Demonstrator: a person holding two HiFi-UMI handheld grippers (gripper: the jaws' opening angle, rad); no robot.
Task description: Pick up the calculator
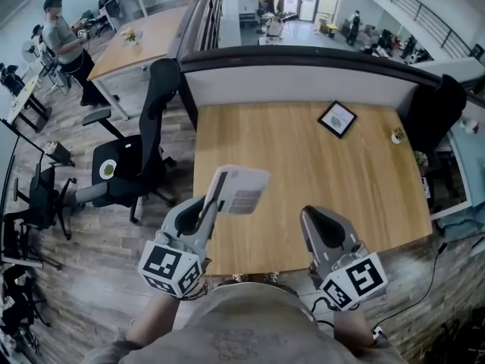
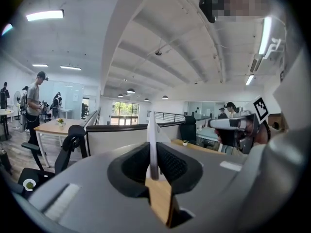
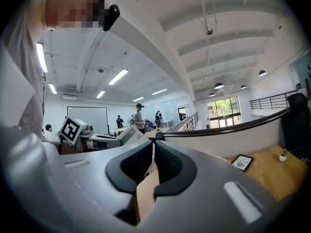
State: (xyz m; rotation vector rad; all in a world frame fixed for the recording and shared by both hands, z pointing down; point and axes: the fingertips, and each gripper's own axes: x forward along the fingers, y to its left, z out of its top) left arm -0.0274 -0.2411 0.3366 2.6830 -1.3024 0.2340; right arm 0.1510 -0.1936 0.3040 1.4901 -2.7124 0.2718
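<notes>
One calculator (image 1: 244,190) clamped in left hand-held gripper (image 1: 216,194).

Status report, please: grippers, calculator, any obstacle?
Left gripper shut on calculator, held above desk. Right gripper shut, empty. Framed picture and small plant far off, nothing in the way.

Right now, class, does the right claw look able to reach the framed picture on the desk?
Probably yes: the right claw is empty, and only bare desk lies between it and the framed picture. The left claw holds the calculator off to the side.
</notes>
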